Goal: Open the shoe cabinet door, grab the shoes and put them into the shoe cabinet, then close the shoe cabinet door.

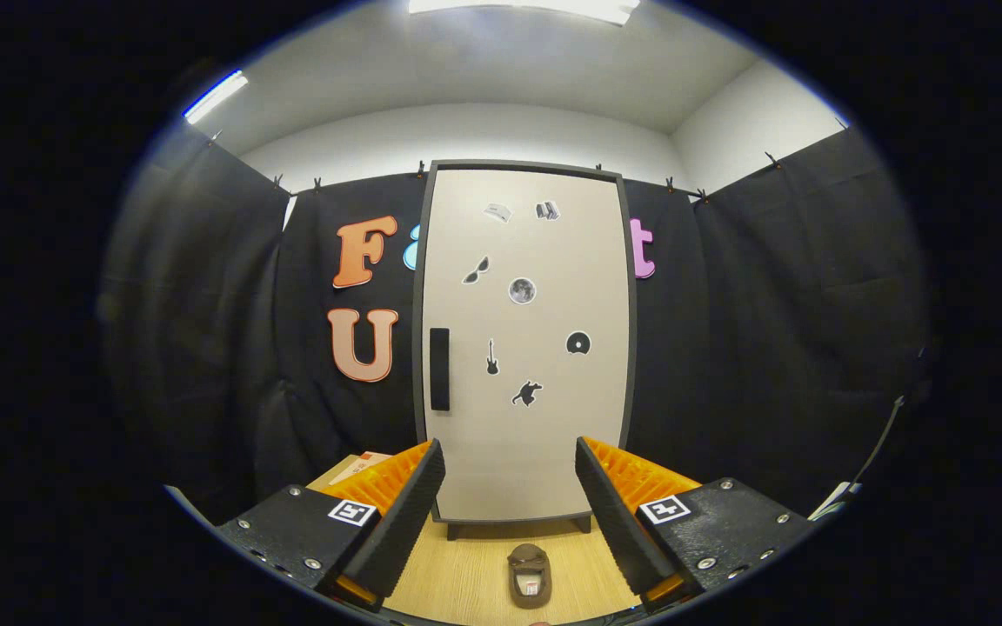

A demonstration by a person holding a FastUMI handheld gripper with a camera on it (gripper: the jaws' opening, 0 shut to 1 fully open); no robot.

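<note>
A booth hung with black cloth (753, 348) on three sides surrounds the scene, with pale wall and ceiling above the cloth. The shoe cabinet (525, 348) serves as the landmark: a tall upright box with a dark frame, standing at the far edge of a light wooden bench (466, 582), its back close to the cloth. Black cloth shows to both sides of the cabinet, and an open strip of bench lies in front of its short dark feet.

The cabinet door (525, 469) is shut. It is a pale beige panel that covers the whole front. A dark vertical handle (439, 369) sits near the door's left edge, about halfway up. Small stickers (522, 290) are scattered over the upper and middle door.

The tongs (510, 500) point straight at the lower part of the cabinet door, well short of it. Their two fingers stand wide apart and grip nothing; the bottom of the door shows between them.

A cardboard box (360, 465) lies on the bench to the left of the cabinet's base, partly hidden behind the left finger.

One shoe (529, 574) lies on the bench in front of the cabinet, near its feet. It lies between the two fingers but lower than them, touching neither. It is small, brown and slipper-like, lying lengthwise toward the cabinet, with a lighter patch inside its opening.
</note>
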